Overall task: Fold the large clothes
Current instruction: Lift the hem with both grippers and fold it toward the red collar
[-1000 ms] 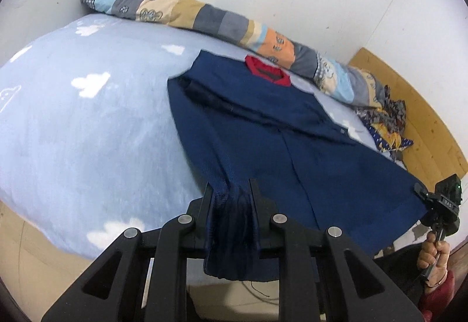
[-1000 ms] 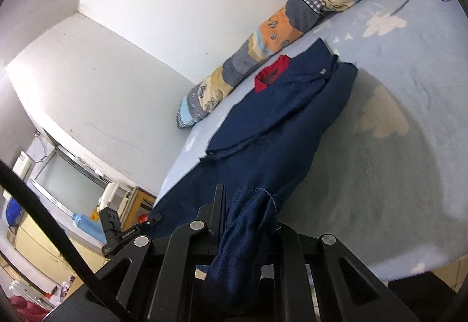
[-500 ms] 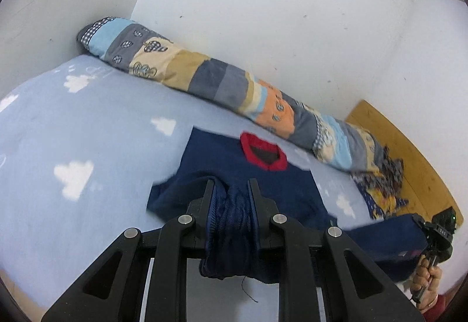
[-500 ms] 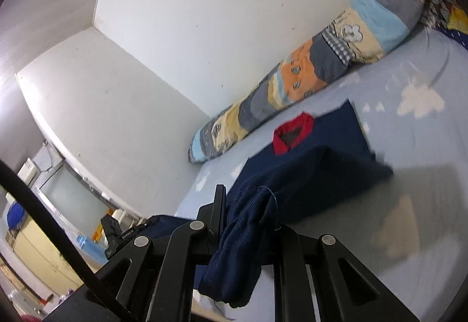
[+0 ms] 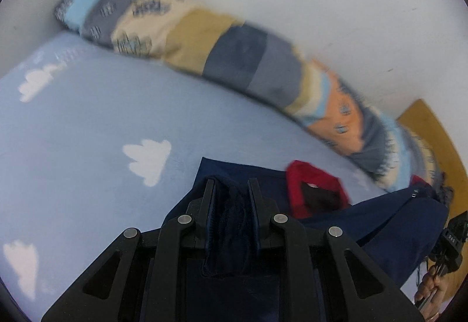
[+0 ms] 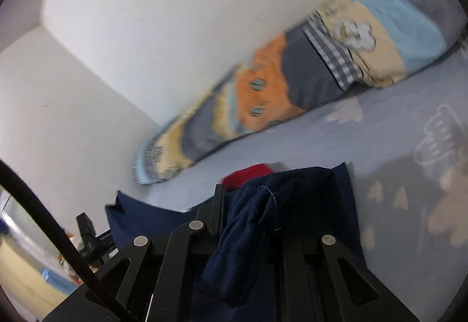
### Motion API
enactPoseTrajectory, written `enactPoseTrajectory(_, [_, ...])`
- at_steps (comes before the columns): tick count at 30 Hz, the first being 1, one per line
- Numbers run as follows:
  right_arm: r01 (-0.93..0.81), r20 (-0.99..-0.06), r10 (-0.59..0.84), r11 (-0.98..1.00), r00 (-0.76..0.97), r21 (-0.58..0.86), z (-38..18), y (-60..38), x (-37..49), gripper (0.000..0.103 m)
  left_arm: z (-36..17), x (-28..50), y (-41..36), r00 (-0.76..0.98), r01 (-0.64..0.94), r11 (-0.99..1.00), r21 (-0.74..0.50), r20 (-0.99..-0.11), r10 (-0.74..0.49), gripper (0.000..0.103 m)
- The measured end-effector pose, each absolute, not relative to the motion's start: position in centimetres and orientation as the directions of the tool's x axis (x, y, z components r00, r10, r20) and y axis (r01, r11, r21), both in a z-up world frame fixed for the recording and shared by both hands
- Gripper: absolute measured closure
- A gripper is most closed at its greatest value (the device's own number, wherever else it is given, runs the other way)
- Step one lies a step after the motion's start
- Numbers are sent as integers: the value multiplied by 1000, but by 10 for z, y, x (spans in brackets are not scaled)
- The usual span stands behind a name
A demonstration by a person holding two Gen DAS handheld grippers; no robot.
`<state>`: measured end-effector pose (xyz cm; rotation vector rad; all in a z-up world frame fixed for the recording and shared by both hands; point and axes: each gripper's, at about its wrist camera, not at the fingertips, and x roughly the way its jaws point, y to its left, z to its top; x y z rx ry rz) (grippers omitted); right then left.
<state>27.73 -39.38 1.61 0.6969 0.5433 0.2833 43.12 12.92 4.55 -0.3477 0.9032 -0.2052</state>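
Two claws, one garment | left wrist: left claw [image 5: 231, 190] clamped on navy garment [image 5: 380, 222] hem, red collar [image 5: 316, 190] just ahead-right on bed [image 5: 87, 131] | right wrist: right claw [image 6: 248, 199] clamped on bunched hem, collar ahead-left.

The navy garment [image 5: 389, 222] is matt woven cloth with a fine ribbed twill texture, its collar [image 5: 316, 193] a red knit. Both the left gripper [image 5: 231, 190] and the right gripper [image 6: 248, 202] are matt black plastic with shiny round metal pins. The bedsheet [image 5: 87, 123] looks soft and fleecy. The long pillow [image 5: 234, 58] is printed patchwork cloth. The headboard [image 5: 433, 128] is smooth yellowish wood.
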Motion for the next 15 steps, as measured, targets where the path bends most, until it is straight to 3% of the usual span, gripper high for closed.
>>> enactPoseTrajectory(3, [59,-466,388,715,795,697,-24,-411,335,84,7,473,123,574,-52,945,-322,-784,-235,67])
enactPoseTrajectory(4, [103,-483,393,683,782,723,-41,-418,350,78,-3,482,126,572,-85,946,-313,-793,-212,50])
enactPoseTrajectory(5, [142,-495,411,643,765,753,-58,-426,364,59,-9,489,132,579,-104,942,-320,-790,-204,35])
enactPoseTrajectory(6, [179,-506,425,606,751,775,-74,-433,374,47,-12,494,138,585,-120,937,-328,-786,-201,31])
enactPoseTrajectory(10, [187,-419,432,483,799,855,-93,-464,372,41,-5,495,161,636,-135,925,-355,-747,-194,31])
enactPoseTrajectory(14, [90,-344,393,538,853,838,-60,-470,351,39,18,465,140,731,-23,956,-292,-658,-183,28])
enactPoseTrajectory(15, [72,-334,347,591,877,803,-46,-464,343,30,22,458,127,745,18,962,-273,-638,-195,26])
